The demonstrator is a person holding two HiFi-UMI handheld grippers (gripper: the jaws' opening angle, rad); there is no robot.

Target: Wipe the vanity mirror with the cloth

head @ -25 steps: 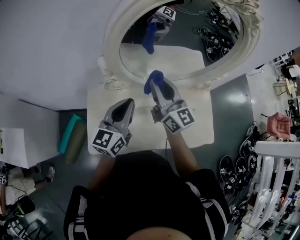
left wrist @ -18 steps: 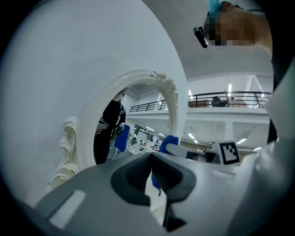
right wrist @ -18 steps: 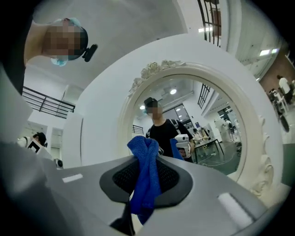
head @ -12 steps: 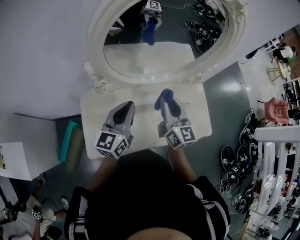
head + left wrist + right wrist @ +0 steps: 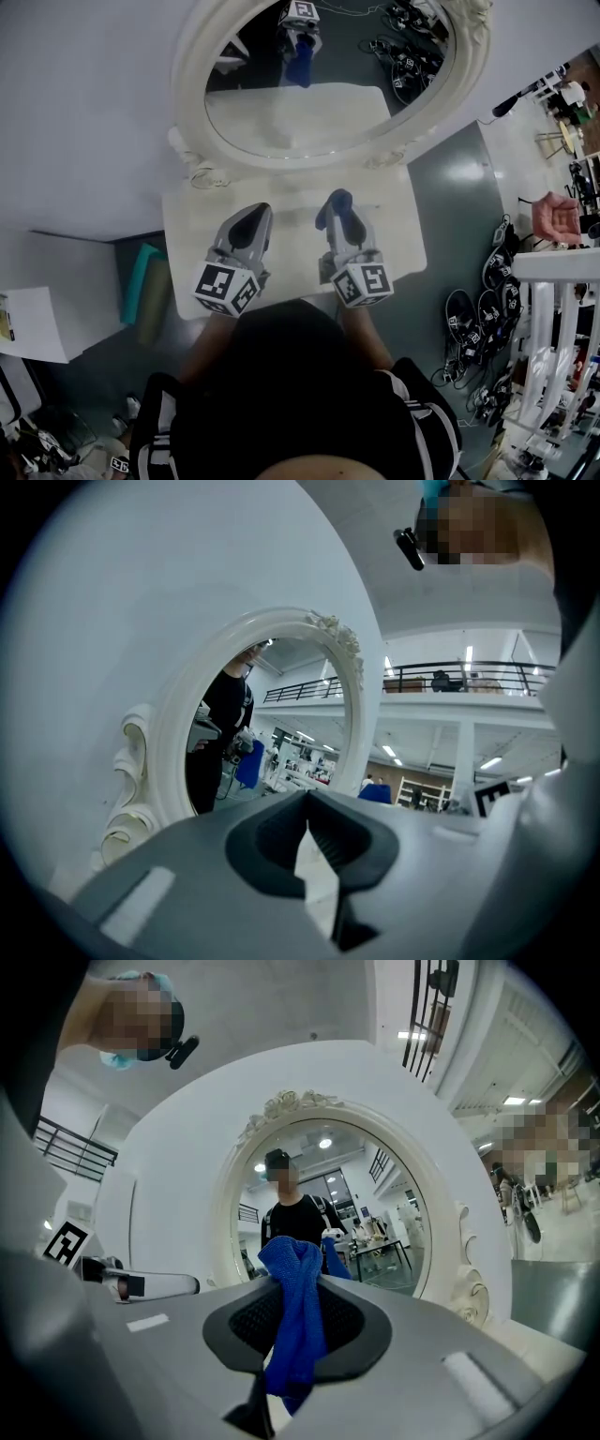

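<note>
The oval vanity mirror (image 5: 309, 112) in a white ornate frame (image 5: 192, 89) stands at the back of a white table (image 5: 192, 234). My right gripper (image 5: 337, 208) is shut on a blue cloth (image 5: 334, 200), held over the table a short way in front of the frame, not touching the glass. In the right gripper view the cloth (image 5: 298, 1321) hangs bunched between the jaws with the mirror (image 5: 361, 1213) straight ahead. My left gripper (image 5: 250, 221) hovers beside it, shut and empty. From the left gripper view the mirror (image 5: 267, 719) lies to the left.
A teal object (image 5: 142, 279) and a sheet of paper (image 5: 28, 323) lie on the floor at left. At right stand a white rack (image 5: 553, 328) and several black devices (image 5: 473, 319) on the floor. A wall rises behind the mirror.
My right gripper has drawn back from the mirror's lower edge toward me with the cloth. The left gripper has barely moved.
</note>
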